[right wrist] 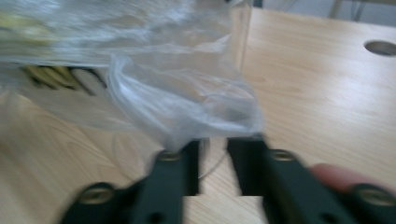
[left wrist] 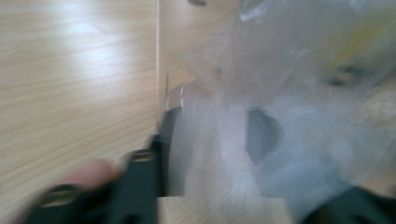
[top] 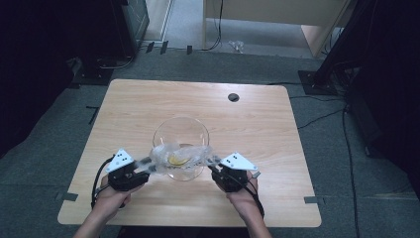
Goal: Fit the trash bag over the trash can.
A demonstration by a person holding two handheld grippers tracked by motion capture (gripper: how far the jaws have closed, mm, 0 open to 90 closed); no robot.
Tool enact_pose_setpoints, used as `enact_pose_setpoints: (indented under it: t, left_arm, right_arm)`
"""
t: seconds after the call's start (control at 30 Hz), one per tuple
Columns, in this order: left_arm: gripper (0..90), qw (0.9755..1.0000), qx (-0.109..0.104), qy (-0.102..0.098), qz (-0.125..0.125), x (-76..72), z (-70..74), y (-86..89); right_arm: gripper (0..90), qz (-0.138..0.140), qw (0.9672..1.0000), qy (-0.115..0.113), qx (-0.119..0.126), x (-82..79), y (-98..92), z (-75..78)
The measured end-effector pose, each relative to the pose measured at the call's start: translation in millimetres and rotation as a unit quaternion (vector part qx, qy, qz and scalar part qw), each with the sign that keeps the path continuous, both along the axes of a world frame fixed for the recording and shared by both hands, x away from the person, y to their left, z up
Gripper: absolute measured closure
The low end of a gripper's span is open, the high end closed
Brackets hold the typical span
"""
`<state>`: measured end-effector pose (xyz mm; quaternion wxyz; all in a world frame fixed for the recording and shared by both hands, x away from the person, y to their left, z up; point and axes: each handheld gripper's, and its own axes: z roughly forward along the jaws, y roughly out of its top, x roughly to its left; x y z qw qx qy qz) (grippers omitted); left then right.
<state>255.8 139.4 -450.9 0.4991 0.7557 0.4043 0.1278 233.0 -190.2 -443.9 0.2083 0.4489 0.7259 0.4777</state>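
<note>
Your two hands come in at the near edge of the table (top: 257, 99). The left gripper (top: 144, 166) and the right gripper (top: 214, 166) each meet one end of the clear plastic bag (top: 181, 156). In the right gripper view the jaws stand a little apart, with the bag's corner (right wrist: 196, 126) bunched just at their tips; whether they really pinch it I cannot tell. In the left gripper view the film (left wrist: 224, 149) lies between the jaws, but the picture is blurred, so the grip there is also not sure.

The bag hangs stretched between both grippers, over the near rim of the glass bowl (top: 181, 131), with something yellow (top: 177, 160) inside it.

If one end slips out, the bag can drop and spill. If you pull too hard sideways, the thin film may tear, or drag on the bowl and tip it.
</note>
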Motion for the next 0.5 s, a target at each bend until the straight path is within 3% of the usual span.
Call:
enact_pose_setpoints:
  t: [0.1, 0.2, 0.37, 0.5]
  left_arm:
    - [30.2, 0.9997, -0.023, -0.003, 0.010, -0.5, 7.2, 8.7]
    - [22.3, 0.9992, -0.035, -0.006, 0.017, -1.7, 14.0, 16.7]
    - [19.0, 0.9986, -0.040, -0.023, 0.024, -6.4, 23.0, 18.9]
    - [18.6, 0.9980, -0.047, -0.038, 0.021, -10.0, 29.9, 16.5]
  right_arm:
    - [46.1, 0.008, 0.9996, -0.026, 0.013, -4.7, -6.8, 5.5]
    - [31.0, 0.013, 0.9985, -0.050, 0.017, -9.1, -11.1, 12.5]
    - [25.0, 0.036, 0.9960, -0.074, 0.035, -15.4, -15.1, 26.0]
    - [34.2, 0.032, 0.9952, -0.087, 0.031, -17.4, -12.4, 31.4]
